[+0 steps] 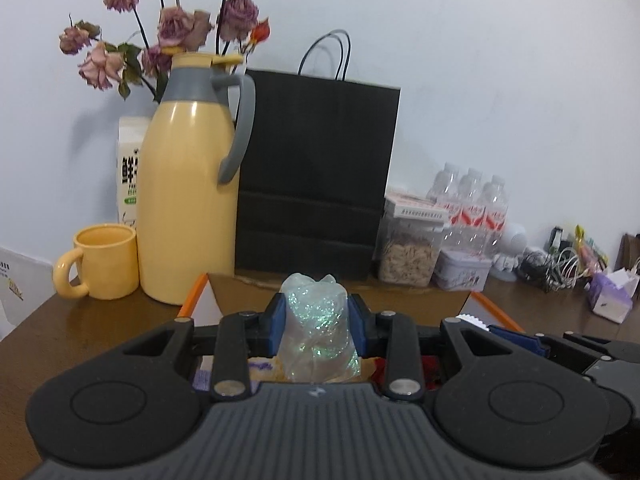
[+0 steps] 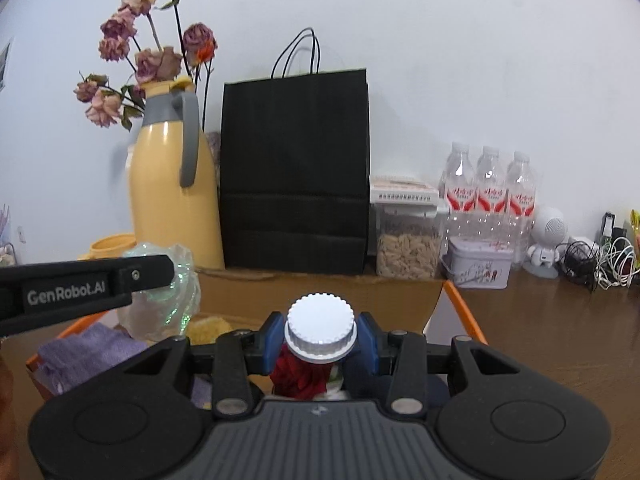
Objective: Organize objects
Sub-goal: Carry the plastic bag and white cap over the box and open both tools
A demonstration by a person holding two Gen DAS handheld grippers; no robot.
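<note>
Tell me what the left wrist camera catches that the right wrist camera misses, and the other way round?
Only the left view shows the milk carton behind the yellow jug, the whole yellow mug and the purple tissue pack.

Only the right view shows the jar's white cap full on, gripped by the right hand-held gripper, and the purple cloth in the cardboard box.

Both show the glittery plastic bag held by the left hand-held gripper, the black paper bag, the dried roses and the water bottles.
</note>
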